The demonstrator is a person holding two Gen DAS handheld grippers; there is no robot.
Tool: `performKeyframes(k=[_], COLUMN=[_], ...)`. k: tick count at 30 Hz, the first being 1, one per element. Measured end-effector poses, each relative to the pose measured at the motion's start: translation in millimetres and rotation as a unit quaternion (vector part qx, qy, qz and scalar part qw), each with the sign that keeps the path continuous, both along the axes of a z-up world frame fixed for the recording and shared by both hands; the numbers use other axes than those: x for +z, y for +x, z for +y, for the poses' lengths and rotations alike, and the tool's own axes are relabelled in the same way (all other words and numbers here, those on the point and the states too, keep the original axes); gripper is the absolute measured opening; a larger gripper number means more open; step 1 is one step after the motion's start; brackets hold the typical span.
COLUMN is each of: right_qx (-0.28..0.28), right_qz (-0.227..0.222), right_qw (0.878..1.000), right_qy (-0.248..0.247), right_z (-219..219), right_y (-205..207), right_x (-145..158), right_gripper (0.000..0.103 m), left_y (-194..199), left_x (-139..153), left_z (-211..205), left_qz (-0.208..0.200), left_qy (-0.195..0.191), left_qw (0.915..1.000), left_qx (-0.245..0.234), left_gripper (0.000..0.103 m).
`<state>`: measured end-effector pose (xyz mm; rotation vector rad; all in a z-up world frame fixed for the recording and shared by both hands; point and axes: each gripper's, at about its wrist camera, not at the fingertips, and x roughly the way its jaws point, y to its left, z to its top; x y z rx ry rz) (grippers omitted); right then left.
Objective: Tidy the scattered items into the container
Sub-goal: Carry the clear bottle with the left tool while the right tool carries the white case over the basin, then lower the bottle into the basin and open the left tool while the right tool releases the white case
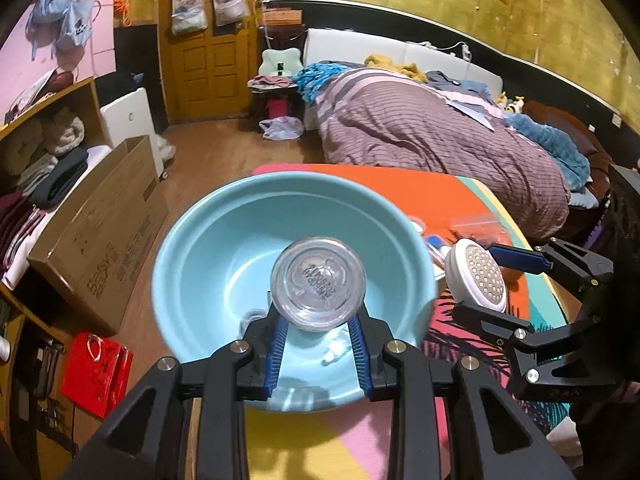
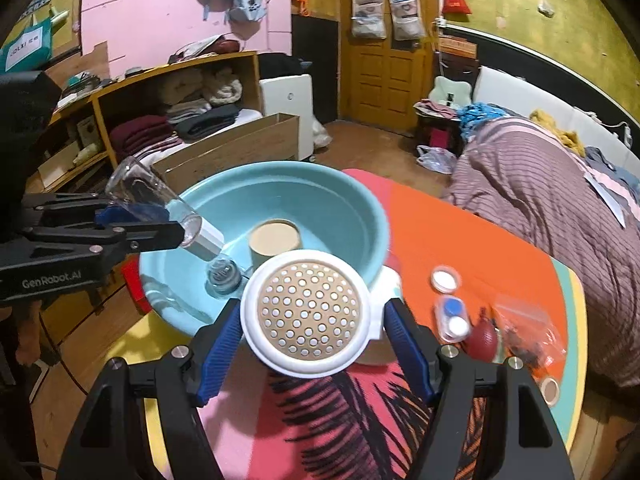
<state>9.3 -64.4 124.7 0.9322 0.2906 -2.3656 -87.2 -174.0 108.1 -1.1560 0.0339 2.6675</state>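
Note:
My left gripper is shut on a clear glass bottle, whose base faces the camera above the light blue basin. In the right wrist view the bottle tilts with its silver cap down over the basin. My right gripper is shut on a white round device with a perforated beige face, held just right of the basin's rim. In the basin lie a beige cylinder and a small glass jar.
On the colourful mat to the right lie a white lid, a blue-and-white lens case, a red ball-like item and a clear zip bag. A bed stands beyond, a cardboard box to the left.

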Motion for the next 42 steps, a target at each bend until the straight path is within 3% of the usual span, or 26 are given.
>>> performKeyframes(k=[16, 42], right_qx=[0.058, 0.055], right_qz=[-0.040, -0.081], right_qw=[0.997, 0.994], right_qy=[0.020, 0.042], right_z=[-71, -89], right_y=[-21, -55], right_x=[-32, -68], right_gripper=[0.075, 0.075], left_y=[-27, -71], left_x=[-25, -54], left_z=[-39, -51], left_qz=[-0.035, -0.066], left_qy=[0.012, 0.018], left_qw=[0.9992, 0.9976], left_qx=[0.017, 0.012], left_gripper=[0.032, 0.032])
